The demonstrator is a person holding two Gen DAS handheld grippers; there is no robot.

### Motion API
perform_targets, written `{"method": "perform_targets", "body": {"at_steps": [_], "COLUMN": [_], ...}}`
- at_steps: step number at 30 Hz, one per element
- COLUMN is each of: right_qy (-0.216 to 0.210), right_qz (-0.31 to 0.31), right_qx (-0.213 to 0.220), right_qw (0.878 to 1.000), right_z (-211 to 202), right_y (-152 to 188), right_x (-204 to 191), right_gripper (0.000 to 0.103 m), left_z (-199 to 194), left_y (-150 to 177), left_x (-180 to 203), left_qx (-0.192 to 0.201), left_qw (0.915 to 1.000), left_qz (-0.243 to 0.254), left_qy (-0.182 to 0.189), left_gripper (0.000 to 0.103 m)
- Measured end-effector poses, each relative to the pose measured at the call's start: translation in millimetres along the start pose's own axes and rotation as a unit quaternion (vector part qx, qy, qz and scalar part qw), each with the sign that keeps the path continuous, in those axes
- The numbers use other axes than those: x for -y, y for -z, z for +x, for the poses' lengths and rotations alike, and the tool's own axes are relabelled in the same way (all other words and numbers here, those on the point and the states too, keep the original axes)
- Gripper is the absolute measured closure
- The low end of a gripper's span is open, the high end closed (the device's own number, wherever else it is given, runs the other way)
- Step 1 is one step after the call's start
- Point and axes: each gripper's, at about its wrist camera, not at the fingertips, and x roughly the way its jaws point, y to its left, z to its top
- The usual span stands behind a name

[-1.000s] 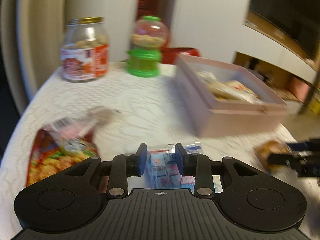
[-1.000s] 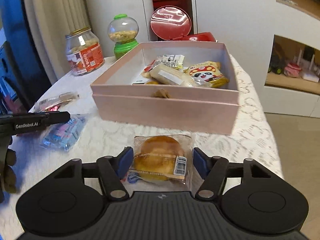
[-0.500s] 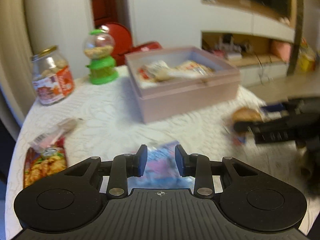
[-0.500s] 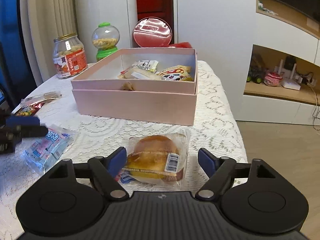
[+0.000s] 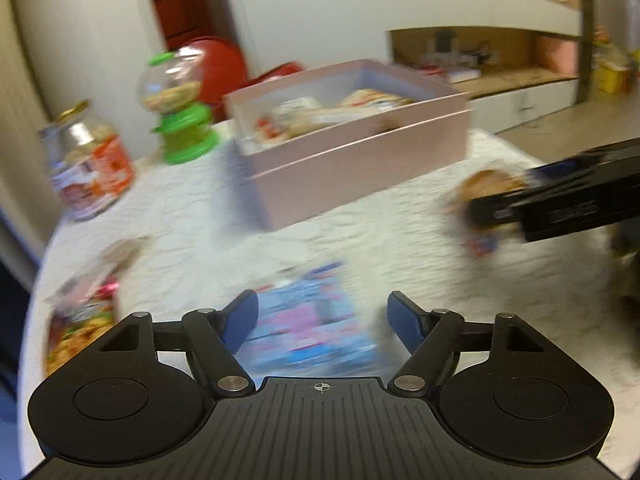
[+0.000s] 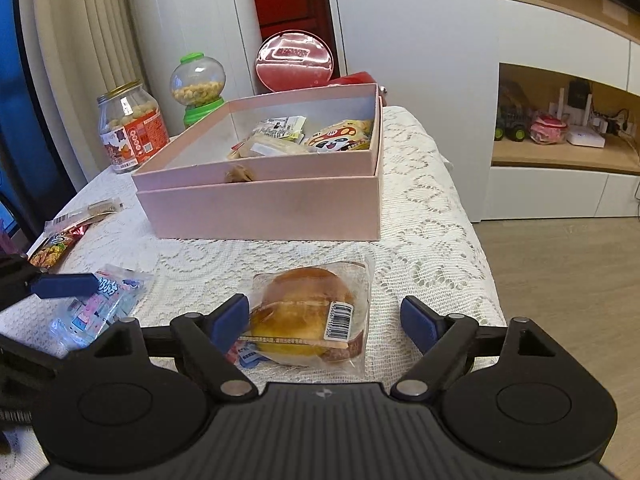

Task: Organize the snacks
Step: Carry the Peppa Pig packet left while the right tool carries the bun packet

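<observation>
A pink box [image 6: 260,200] with several wrapped snacks stands on the lace-covered table [image 6: 420,208]; it also shows in the left wrist view [image 5: 352,160]. My left gripper [image 5: 322,318] is open over a blue and pink candy bag [image 5: 304,316], which also shows in the right wrist view [image 6: 96,304]. My right gripper [image 6: 326,316] is open around a wrapped bun [image 6: 304,312] lying on the table. The left wrist view is blurred.
A glass jar [image 6: 130,128] and a green-based candy dispenser [image 6: 198,88] stand at the back left. A red noodle snack packet [image 6: 60,240] lies at the left edge. A red round tin [image 6: 296,60] is behind the box. The table's right edge drops to the floor.
My left gripper has opened from a narrow gap and swung right toward the box. My right gripper has opened wider around the bun and risen slightly.
</observation>
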Motion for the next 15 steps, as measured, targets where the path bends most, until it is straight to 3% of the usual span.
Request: {"method": "perform_targets", "body": {"at_steps": [1, 7, 12, 15], "right_qy": [0.000, 0.005, 0.003, 0.002], "right_qz": [0.000, -0.009, -0.011, -0.017], "right_qx": [0.000, -0.003, -0.006, -0.010], "right_qw": [1.000, 1.000, 1.000, 1.000], "right_z": [0.1, 1.4, 1.9, 3.4], "right_y": [0.0, 0.7, 0.6, 0.7], "right_x": [-0.1, -2.8, -2.5, -4.0], "right_gripper": [0.019, 0.017, 0.015, 0.013], "left_z": [1.9, 14.1, 24.0, 24.7], "left_y": [1.7, 2.8, -3.1, -1.5], "left_x": [-6.4, -42.0, -39.1, -34.9], "left_qx": [-0.006, -0.025, -0.014, -0.004], "left_qw": [0.9999, 0.9940, 0.9939, 0.9948], "left_qz": [-0.007, -0.101, -0.103, -0.095], "left_qy": [-0.007, 0.034, 0.038, 0.036], "left_gripper": [0.022, 0.017, 0.007, 0.010]}}
